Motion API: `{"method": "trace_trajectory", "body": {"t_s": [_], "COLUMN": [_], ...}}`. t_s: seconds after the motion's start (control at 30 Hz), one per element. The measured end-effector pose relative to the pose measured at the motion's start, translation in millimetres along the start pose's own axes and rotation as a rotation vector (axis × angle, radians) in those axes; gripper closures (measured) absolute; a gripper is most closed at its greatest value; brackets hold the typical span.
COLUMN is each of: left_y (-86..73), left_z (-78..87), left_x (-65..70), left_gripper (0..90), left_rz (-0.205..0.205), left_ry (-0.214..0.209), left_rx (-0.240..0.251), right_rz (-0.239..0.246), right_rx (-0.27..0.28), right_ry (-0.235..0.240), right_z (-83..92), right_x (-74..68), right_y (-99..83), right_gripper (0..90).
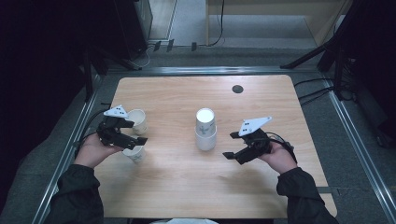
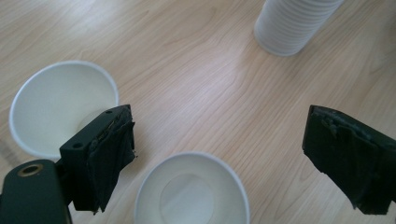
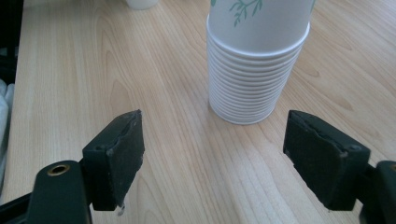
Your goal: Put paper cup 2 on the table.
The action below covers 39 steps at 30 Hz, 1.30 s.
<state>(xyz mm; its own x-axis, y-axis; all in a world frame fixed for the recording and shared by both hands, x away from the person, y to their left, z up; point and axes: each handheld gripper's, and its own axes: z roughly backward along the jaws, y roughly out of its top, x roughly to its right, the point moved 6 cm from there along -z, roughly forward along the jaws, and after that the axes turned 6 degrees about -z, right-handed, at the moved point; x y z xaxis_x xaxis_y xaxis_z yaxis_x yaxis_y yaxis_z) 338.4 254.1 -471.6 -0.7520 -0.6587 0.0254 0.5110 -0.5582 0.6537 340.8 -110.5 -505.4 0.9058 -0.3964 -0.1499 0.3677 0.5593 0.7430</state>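
A stack of upside-down white paper cups (image 1: pixel 206 129) stands at the middle of the wooden table (image 1: pixel 187 186). Two single cups stand mouth-up at the left: one farther back (image 1: pixel 138 120), one nearer (image 1: pixel 135 154). My left gripper (image 1: pixel 140 132) is open and hovers between and above these two. In the left gripper view the nearer cup (image 2: pixel 191 191) lies low between the jaws, the other cup (image 2: pixel 63 107) sits behind the left jaw, and the stack (image 2: pixel 292 23) is at top right. My right gripper (image 1: pixel 229 145) is open, just right of the stack. The stack (image 3: pixel 254 70) stands beyond its spread, empty jaws.
A round black grommet (image 1: pixel 237 89) sits in the table's far right part. Metal rails (image 1: pixel 355 140) run along the table's sides, with cables (image 1: pixel 313 91) on the floor at the right. A single cup's base (image 3: pixel 140 3) peeks in at the top of the right gripper view.
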Motion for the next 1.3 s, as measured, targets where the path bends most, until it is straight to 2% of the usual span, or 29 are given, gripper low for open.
{"method": "trace_trajectory", "body": {"t_s": [0.27, 0.37, 0.43, 0.57, 0.77, 0.97, 1.3], "left_y": [19.2, 23.1, 25.0, 27.1, 33.3, 39.4, 49.3], "left_z": [-4.8, -6.1, -5.8, -7.1, -13.4, -21.7, -37.6], "left_x": [10.6, 13.3, 15.9, 20.6, 28.8, 43.5, 72.7], "left_gripper": [9.2, 9.2, 9.3, 9.3, 9.4, 9.4, 9.4], "left_rz": [-0.019, -0.024, -0.021, -0.036, -0.039, -0.046, -0.099], "left_ry": [-0.038, -0.037, -0.051, -0.049, -0.061, -0.094, -0.127], "left_rx": [0.038, 0.043, 0.056, 0.058, 0.063, 0.067, 0.062], "right_rz": [-0.005, -0.003, 0.001, -0.001, -0.003, -0.013, -0.003], "right_rx": [-0.001, -0.010, -0.014, 0.005, 0.011, 0.018, 0.016], "right_ry": [0.007, 0.005, 0.000, -0.005, -0.013, -0.014, -0.012], "right_z": [0.7, 1.3, 2.1, 4.8, 6.6, 8.4, 8.1], "right_x": [-1.7, -3.5, -5.1, -7.0, -6.6, -5.4, -7.4], "right_y": [-4.7, -6.8, -7.6, -5.1, -5.1, -5.0, -4.7], "right_gripper": [20.7, 20.7, 20.7, 20.7, 20.7, 20.7, 20.7]}}
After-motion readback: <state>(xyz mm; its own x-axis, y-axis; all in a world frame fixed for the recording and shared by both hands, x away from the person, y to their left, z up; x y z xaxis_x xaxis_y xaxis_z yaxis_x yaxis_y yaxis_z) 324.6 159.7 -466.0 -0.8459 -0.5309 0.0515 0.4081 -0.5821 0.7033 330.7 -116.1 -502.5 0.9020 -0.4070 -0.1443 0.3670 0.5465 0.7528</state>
